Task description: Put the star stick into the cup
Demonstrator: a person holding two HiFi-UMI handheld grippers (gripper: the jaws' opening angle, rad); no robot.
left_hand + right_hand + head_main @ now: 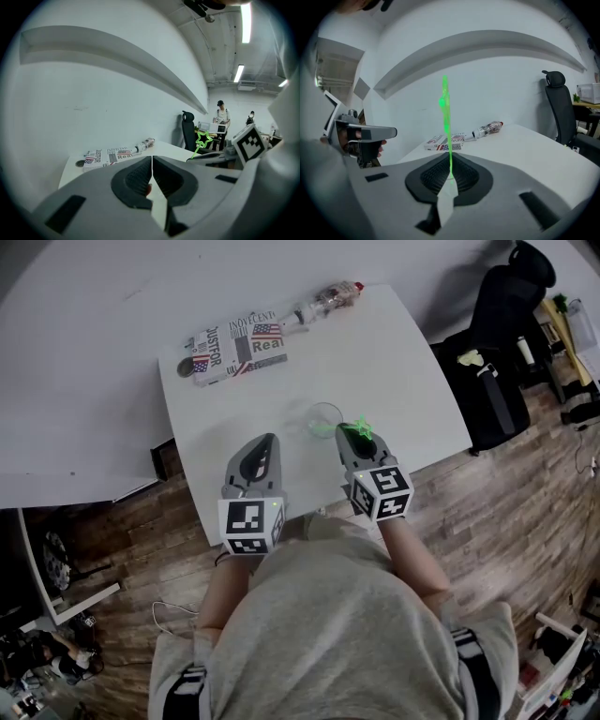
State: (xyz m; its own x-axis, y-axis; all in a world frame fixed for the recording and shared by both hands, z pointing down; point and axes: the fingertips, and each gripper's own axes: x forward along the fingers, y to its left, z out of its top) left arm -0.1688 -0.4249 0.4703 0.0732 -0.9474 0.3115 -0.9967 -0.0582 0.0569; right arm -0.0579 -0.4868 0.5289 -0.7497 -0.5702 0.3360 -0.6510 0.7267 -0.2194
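right gripper [450, 161]: jaws pinched on the star stick [446, 117]. Stick stands upright out of the pads, star on top, edge-on in this gripper's view. Its lower end is hidden between the pads.
stick position: held in the air. In the head view the star sits just right of the cup [324, 418] and is not inside it.
cup: clear glass, upright on the white table [403, 362], just ahead of the two grippers.
left gripper [152, 161]: jaws pressed together on nothing, left of the cup and apart from it.
clutter: printed box [234, 345] and bottle [323, 304] at the far edge, well apart from the cup.
step: probably line up over the rim, then lower.
risk 1: thin shaft in a narrow pinch. A tap on the rim could pivot or slip it.
risk 2: cup is unbraced. A sideways knock from stick or jaw could tip it.
risk 3: clear rim is hard to judge from above. An off-centre release drops the stick on the table.
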